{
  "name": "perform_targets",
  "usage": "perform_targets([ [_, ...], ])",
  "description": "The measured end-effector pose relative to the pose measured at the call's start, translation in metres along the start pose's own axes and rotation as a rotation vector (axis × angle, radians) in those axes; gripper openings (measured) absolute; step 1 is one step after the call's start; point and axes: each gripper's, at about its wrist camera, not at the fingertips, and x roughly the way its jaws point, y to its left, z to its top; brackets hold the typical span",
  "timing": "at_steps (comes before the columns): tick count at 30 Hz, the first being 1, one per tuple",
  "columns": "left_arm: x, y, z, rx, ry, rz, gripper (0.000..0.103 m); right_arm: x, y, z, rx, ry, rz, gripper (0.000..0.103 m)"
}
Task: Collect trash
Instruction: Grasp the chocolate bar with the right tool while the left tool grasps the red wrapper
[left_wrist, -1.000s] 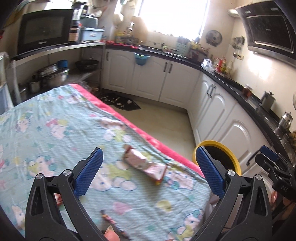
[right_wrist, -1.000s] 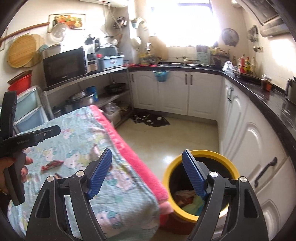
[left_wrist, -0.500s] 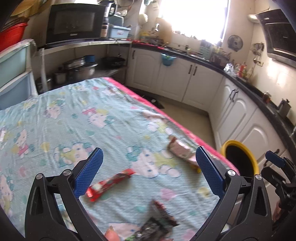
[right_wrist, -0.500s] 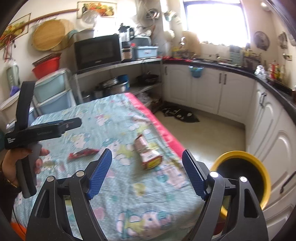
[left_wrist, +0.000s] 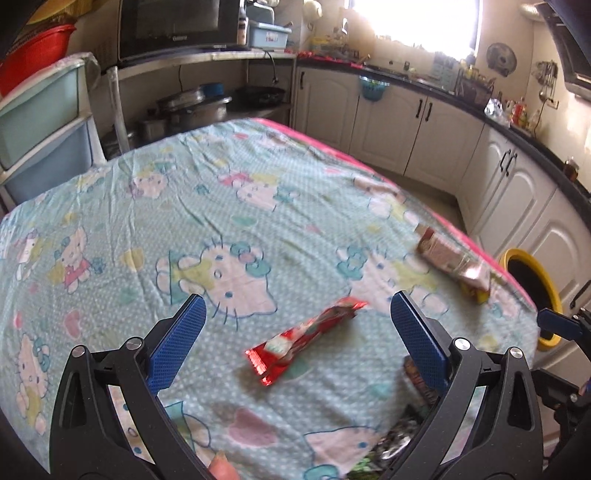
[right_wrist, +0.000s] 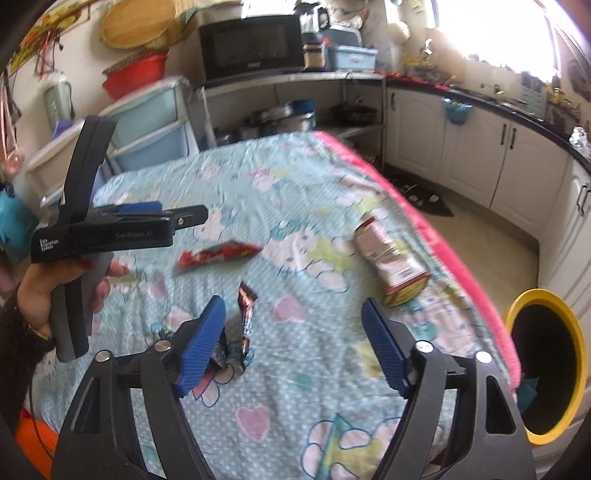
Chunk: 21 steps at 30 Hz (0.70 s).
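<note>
Both grippers' fingers spread, right (right_wrist: 293, 345) closing on nothing; red wrapper (left_wrist: 304, 341) lies between left's (left_wrist: 295, 341).

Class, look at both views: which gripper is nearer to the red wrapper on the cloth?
Left. The left gripper hangs just over the red wrapper, open. The right gripper, its jaws closing on nothing, sits further back, by a dark wrapper.

On the surface (right_wrist: 295, 192), a wrapper (right_wrist: 218, 254) lies far left, a carton (right_wrist: 391, 258) right, the bin (right_wrist: 546, 369) beyond the right edge.
</note>
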Motion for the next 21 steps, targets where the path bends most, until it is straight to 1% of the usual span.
perform_targets([
  [3, 0.012, 0.001, -0.007, 0.025, 0.031, -0.001, 0.092, 0.017, 0.007, -0.005, -0.020, 0.045, 0.016, 0.065],
  [7, 0.027, 0.002, -0.015, 0.057, 0.074, -0.025, 0.092, 0.034, 0.011, -0.012, -0.031, 0.097, 0.031, 0.057],
  [12, 0.044, -0.001, -0.020, 0.107, 0.115, -0.049, 0.092, 0.053, 0.017, -0.021, -0.036, 0.156, 0.058, 0.047],
  [14, 0.052, -0.002, -0.021, 0.119, 0.129, -0.052, 0.091, 0.059, 0.017, -0.023, -0.034, 0.175, 0.067, 0.042],
  [15, 0.054, -0.002, -0.022, 0.122, 0.135, -0.054, 0.088, 0.062, 0.017, -0.024, -0.031, 0.185, 0.071, 0.041],
  [17, 0.060, -0.001, -0.022, 0.122, 0.148, -0.065, 0.080, 0.068, 0.017, -0.026, -0.025, 0.204, 0.085, 0.034],
  [18, 0.062, -0.002, -0.022, 0.119, 0.153, -0.068, 0.075, 0.071, 0.018, -0.028, -0.023, 0.212, 0.091, 0.033],
  [20, 0.064, -0.001, -0.022, 0.120, 0.155, -0.071, 0.068, 0.073, 0.018, -0.029, -0.025, 0.214, 0.100, 0.025],
  [21, 0.064, -0.001, -0.022, 0.122, 0.155, -0.068, 0.062, 0.073, 0.019, -0.029, -0.029, 0.215, 0.101, 0.022],
])
